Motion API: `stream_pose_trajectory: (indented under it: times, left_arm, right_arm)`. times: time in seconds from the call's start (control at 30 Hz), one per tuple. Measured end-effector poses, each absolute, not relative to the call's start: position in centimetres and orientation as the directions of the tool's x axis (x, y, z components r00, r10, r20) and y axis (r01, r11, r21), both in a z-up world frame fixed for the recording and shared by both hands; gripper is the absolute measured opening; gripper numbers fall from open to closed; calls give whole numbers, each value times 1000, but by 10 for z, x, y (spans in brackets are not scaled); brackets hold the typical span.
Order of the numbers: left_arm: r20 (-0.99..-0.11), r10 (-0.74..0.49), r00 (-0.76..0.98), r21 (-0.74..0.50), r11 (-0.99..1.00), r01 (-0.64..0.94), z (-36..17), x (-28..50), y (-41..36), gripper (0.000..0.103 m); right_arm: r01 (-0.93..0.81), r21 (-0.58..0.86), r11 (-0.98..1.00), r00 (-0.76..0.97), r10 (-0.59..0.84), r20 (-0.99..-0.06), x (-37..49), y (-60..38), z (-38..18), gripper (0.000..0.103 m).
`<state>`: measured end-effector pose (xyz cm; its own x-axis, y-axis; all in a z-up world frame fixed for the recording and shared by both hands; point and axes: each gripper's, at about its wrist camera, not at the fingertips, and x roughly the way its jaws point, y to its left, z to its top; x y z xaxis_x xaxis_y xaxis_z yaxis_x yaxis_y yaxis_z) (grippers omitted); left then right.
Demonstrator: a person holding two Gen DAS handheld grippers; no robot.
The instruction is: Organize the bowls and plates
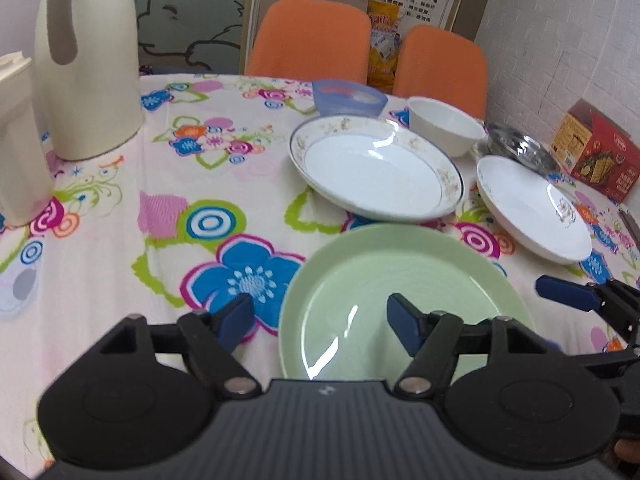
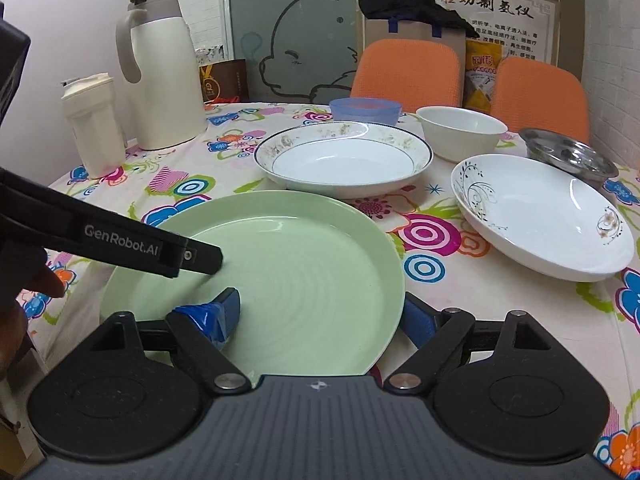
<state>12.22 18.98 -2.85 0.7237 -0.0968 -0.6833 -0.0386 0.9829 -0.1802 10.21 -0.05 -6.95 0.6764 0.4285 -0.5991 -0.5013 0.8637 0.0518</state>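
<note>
Left gripper [image 1: 320, 318]: seen at the bottom of the left view; jaws spread wide and holding nothing; one finger over the cloth, the other over the green plate's [image 1: 400, 300] inner face
Right gripper [image 2: 320, 314]: at the bottom of the right view; jaws released, set astride the green plate's near right rim; one pad inside the plate, the other outside the edge; whether the pads touch it cannot be told
Green plate: low centre in both views, flat on the desk [image 1: 120, 220]
Floral plate [image 1: 376, 168]: centre, just beyond the green plate
White plate [image 1: 532, 208]: right of frame; steel bowl [image 1: 520, 150] at its far edge
White bowl [image 1: 444, 124] and blue bowl [image 1: 348, 98]: upper centre, behind the floral plate
Risk: a glazed rim may well slip from the pads if pinched shallowly; a tilted lift could knock the floral plate; the two grippers are crowded over one plate, so a collision is judged possible; the cloth could be dragged
</note>
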Motion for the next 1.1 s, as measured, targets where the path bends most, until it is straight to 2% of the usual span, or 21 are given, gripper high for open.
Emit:
stream_pose_trajectory:
  times: [0.03, 0.13, 0.27, 0.53, 0.67, 0.93, 1.1]
  left_arm:
    - [-671, -94, 736, -188, 981, -46, -22, 127, 195, 82]
    - [-642, -87, 761, -195, 979, -52, -6, 154, 213, 82]
    - [-640, -88, 764, -178, 983, -35, 1, 203, 230, 82]
    - [-719, -159, 677, -213, 977, 4, -26, 292, 242, 82]
    - [-745, -165, 647, -216, 976, 0, -42, 310, 240, 81]
    - [-740, -139, 659, -161, 987, 27, -51, 313, 229, 80]
    - [-736, -117, 667, -131, 991, 29, -52, 306, 227, 78]
  right_arm:
    - [-491, 49, 870, 694, 424, -582, 102, -7, -63, 70]
    - [-482, 8, 876, 750, 417, -513, 115, -19, -34, 71]
    - [-510, -45, 859, 762, 427, -486, 165, -10, -9, 71]
    - [-544, -71, 836, 670, 382, -637, 262, 24, -36, 72]
    - [-551, -52, 833, 631, 375, -679, 287, 34, -50, 72]
    - [-521, 63, 851, 582, 409, -703, 296, 32, -64, 72]
    - [-487, 85, 869, 598, 403, -693, 286, 31, -63, 73]
